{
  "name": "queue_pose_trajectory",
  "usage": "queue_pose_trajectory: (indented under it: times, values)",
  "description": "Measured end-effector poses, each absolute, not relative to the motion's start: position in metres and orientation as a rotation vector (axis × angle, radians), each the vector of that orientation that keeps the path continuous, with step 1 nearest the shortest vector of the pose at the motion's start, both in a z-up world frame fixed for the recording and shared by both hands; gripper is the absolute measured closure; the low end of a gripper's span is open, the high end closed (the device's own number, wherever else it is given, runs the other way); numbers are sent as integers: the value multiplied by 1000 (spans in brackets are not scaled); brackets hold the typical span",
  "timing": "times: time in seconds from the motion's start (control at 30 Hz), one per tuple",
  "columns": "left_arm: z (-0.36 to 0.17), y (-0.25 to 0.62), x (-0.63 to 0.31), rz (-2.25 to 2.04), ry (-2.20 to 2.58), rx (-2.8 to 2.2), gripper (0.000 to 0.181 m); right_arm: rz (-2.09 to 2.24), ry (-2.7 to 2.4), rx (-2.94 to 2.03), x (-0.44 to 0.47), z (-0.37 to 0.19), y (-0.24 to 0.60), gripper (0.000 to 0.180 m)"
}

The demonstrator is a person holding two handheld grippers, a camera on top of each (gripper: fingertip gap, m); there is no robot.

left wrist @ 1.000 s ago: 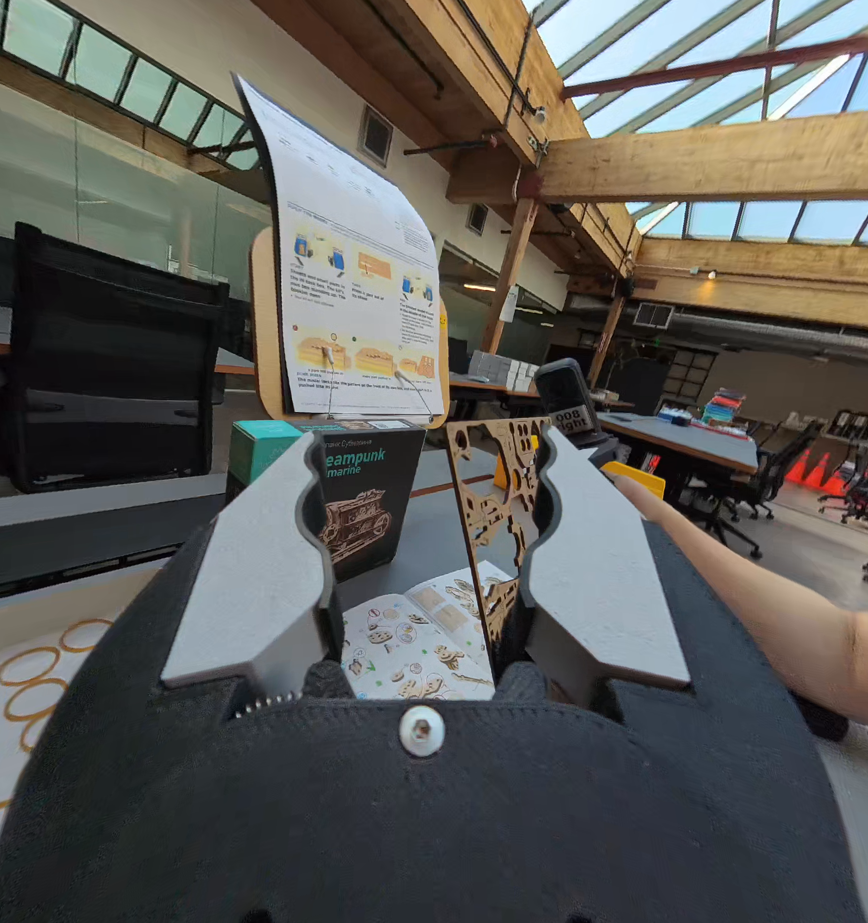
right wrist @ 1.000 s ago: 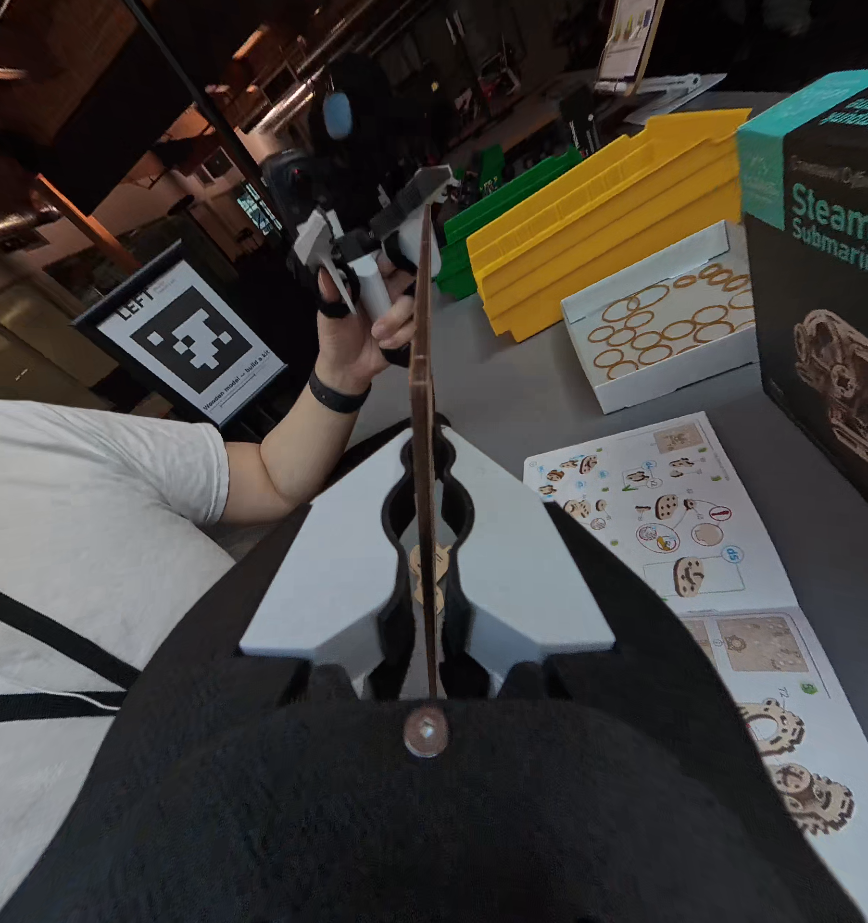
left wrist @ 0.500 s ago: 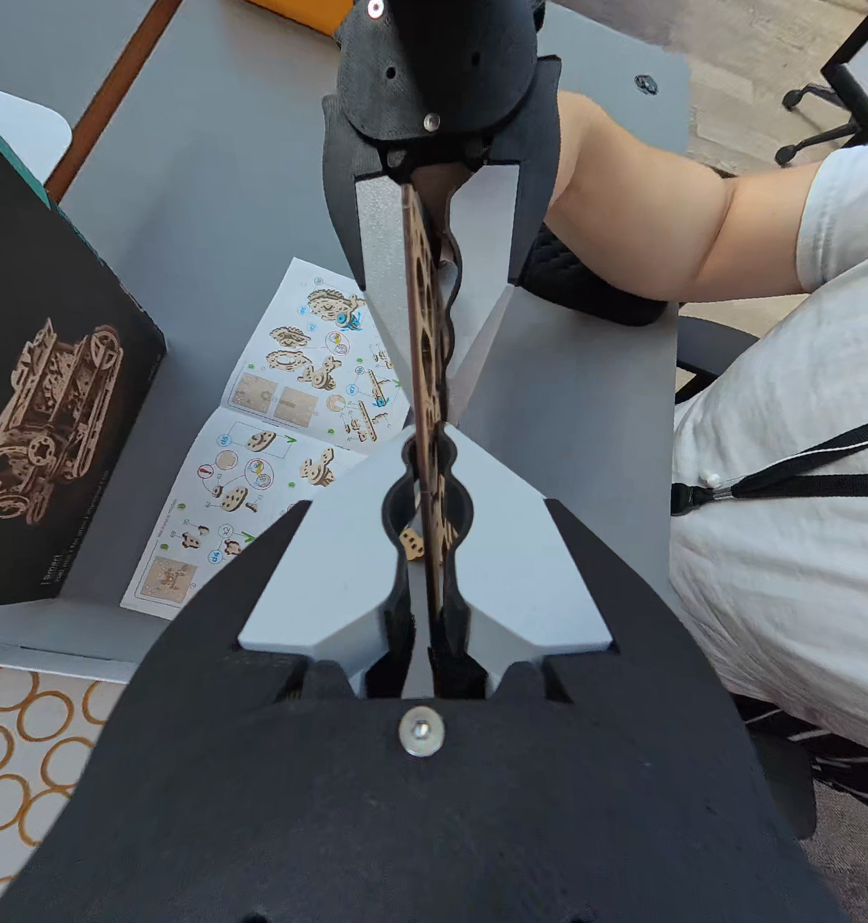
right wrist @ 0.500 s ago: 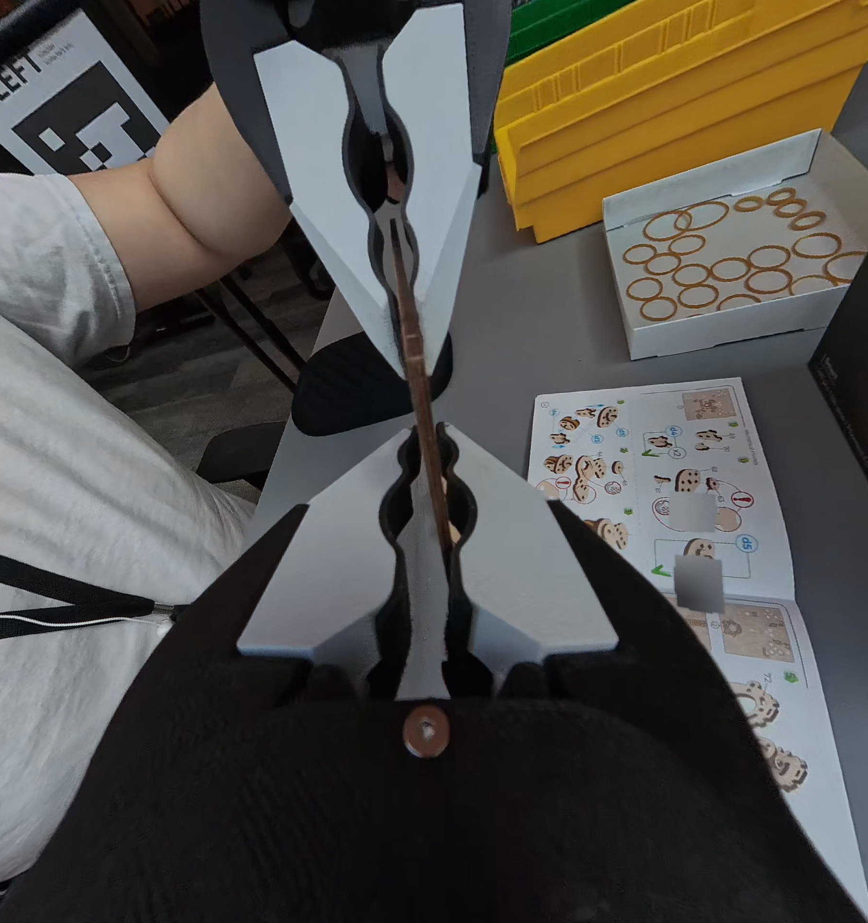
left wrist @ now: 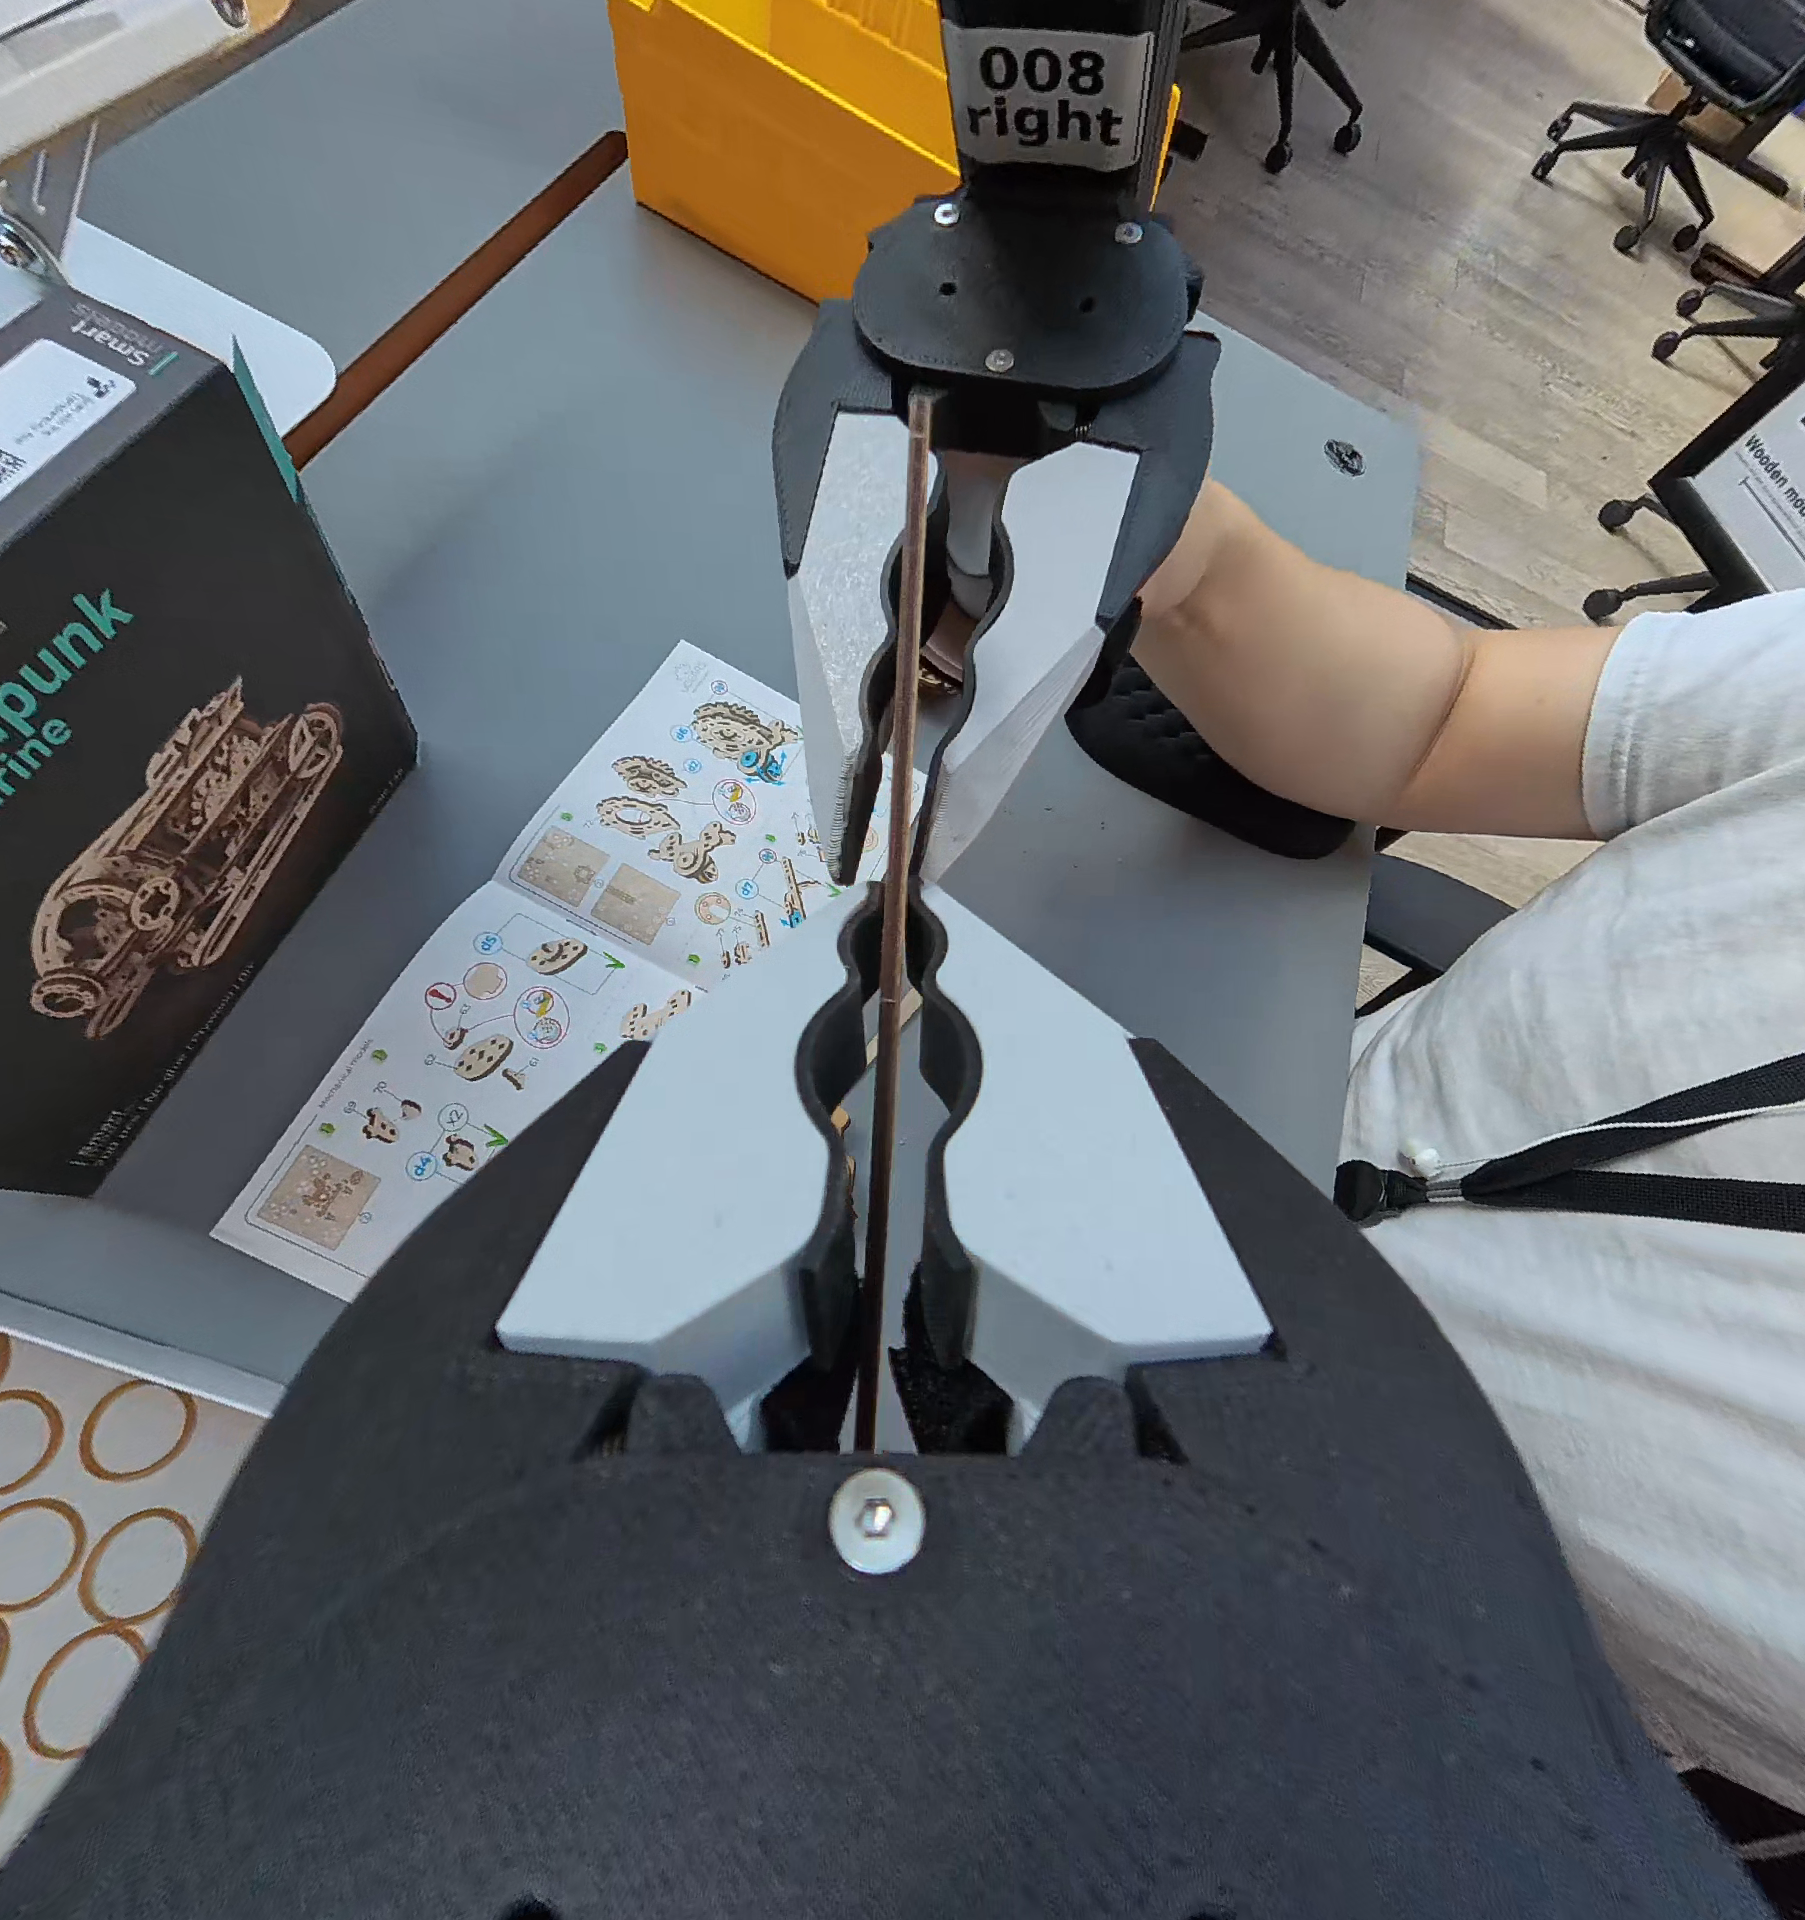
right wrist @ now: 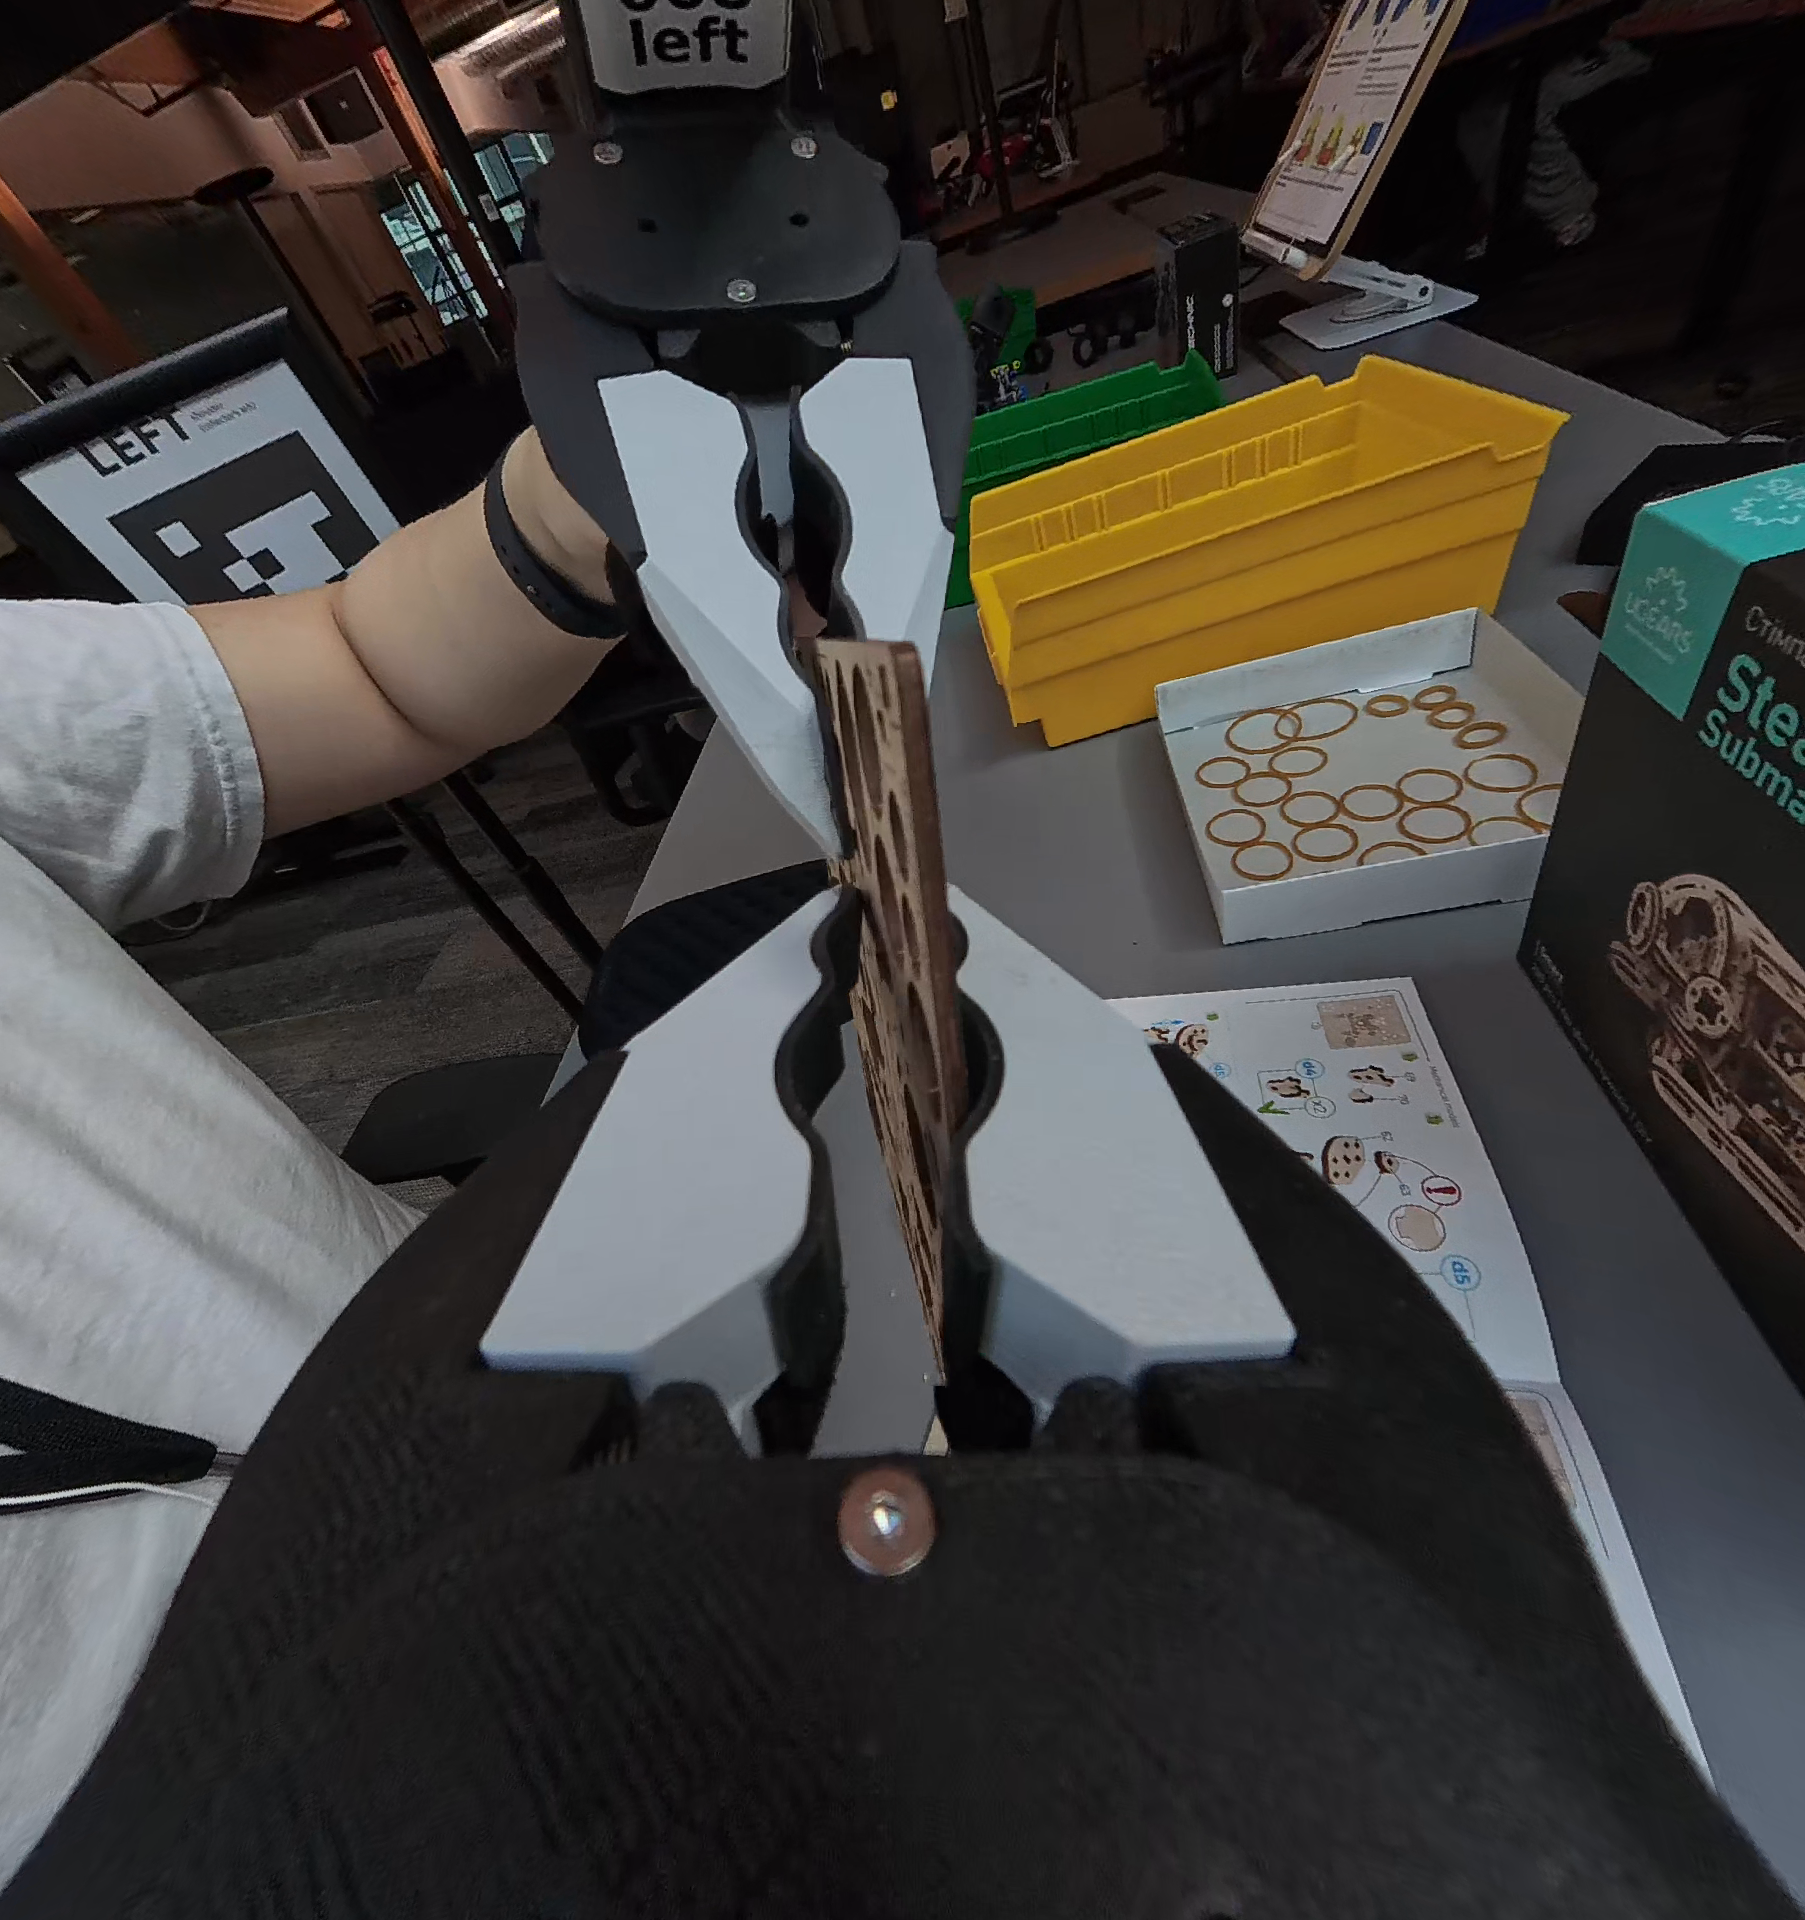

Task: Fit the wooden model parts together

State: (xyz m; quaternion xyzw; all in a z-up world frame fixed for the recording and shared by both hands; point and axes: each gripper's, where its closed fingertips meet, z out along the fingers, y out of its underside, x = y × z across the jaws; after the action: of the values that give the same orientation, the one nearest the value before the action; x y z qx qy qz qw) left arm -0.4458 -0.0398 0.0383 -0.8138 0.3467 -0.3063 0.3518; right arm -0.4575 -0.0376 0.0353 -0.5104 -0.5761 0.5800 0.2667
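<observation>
- Left wrist view: the left gripper (left wrist: pixel 890 906) has its jaws closed on the wooden parts sheet (left wrist: pixel 907 644). The sheet is seen edge-on, held in the air above the bench (left wrist: pixel 524 499).
- The far end of the sheet runs into the right gripper (left wrist: pixel 885 857). Those jaws stand narrowly parted, with the sheet lying against one finger.
- Under the sheet an instruction leaflet (left wrist: pixel 524 997) lies open. The kit box (left wrist: pixel 150 779) stands beside it, toward the bench's left edge.
- Right wrist view: the right gripper (right wrist: pixel 898 914) shows a narrow gap, and the wooden parts sheet (right wrist: pixel 893 831) leans on one finger. The grip looks loose rather than clamped.
- The left gripper (right wrist: pixel 846 790) pinches the sheet's upper corner.
- A white tray (right wrist: pixel 1293 914) of rubber bands and a yellow bin (right wrist: pixel 1241 582) sit farther back on the bench.
- Progress, as a judgement: early. The sheet shows cut-outs, but no loose part is seen in either gripper and no joined assembly is in view. Freeing the parts and fitting them together appear to be still ahead.
</observation>
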Motion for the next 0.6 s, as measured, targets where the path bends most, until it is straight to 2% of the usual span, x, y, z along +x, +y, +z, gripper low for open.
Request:
queue_pose_trajectory:
  times: [0.07, 0.3, 0.6]
  values:
    - [40, -40, -444, -798, 889, -2113, 180, 1541, -1565, -1378, -457, 35, -37, 165]
    - [45, -39, -442, -711, 907, -2125, 180, 1568, -1554, -1359, -454, 41, -38, 173]
    - [41, -38, -449, -646, 860, -2119, 179, 1461, -1548, -1431, -460, 35, -37, 174]
